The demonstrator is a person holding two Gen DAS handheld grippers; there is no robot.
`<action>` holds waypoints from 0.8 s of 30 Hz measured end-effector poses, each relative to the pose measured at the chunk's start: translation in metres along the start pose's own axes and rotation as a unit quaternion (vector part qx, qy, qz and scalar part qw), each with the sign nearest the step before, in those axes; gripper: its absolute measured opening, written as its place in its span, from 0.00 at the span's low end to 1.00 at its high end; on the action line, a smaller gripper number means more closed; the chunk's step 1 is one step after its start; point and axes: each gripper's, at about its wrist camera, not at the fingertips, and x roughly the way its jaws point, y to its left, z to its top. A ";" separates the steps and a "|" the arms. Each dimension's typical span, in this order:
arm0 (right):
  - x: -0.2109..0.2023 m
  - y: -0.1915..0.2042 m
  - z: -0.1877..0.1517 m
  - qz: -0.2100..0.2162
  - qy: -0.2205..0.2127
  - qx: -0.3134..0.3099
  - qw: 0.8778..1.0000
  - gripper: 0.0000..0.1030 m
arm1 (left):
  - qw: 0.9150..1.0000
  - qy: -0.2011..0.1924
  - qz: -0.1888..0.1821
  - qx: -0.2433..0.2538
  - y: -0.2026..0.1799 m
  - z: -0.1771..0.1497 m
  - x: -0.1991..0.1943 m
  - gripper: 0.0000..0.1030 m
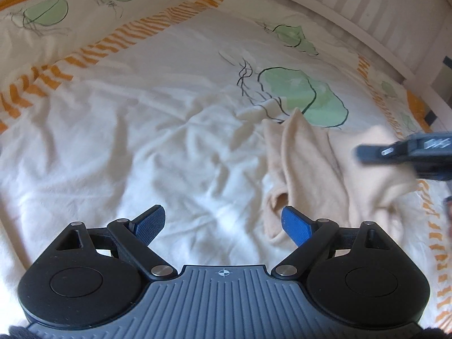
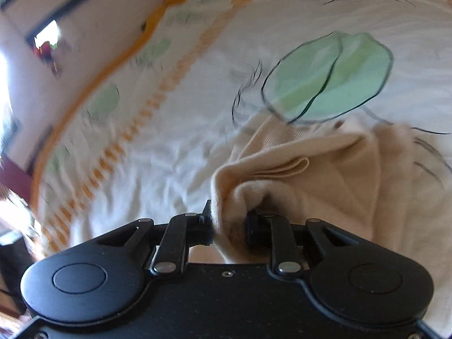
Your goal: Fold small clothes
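A small beige garment (image 1: 310,163) lies crumpled on the right side of a white bedspread (image 1: 127,147). My left gripper (image 1: 223,223) hovers over the spread just left of the garment, wide open, with nothing between its blue pads (image 1: 296,226). My right gripper (image 1: 364,152) reaches in from the right, blurred, over the garment. In the right wrist view my right gripper (image 2: 228,220) is shut on a bunched fold of the beige garment (image 2: 325,175), which drapes away from the jaws toward the far right. Cloth hides its pads.
The bedspread (image 2: 169,155) has green leaf prints (image 1: 299,90) and an orange striped border (image 1: 118,39). A white slatted rail (image 1: 367,8) runs along the far right edge of the bed. A wall with a bright window (image 2: 48,34) shows at the left in the right wrist view.
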 end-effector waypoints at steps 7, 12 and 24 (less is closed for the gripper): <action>0.033 0.042 -0.019 -0.060 0.028 -0.108 0.992 0.44 | 1.000 0.009 -0.014 -0.011 0.010 -0.004 0.003 0.87; 0.010 0.055 -0.021 0.030 -0.006 -0.143 0.989 0.55 | 1.000 0.018 -0.019 -0.015 0.011 -0.004 0.005 0.87; -0.058 0.012 -0.040 0.002 -0.088 -0.086 0.992 0.56 | 0.999 0.004 -0.037 0.035 -0.013 0.018 -0.011 0.87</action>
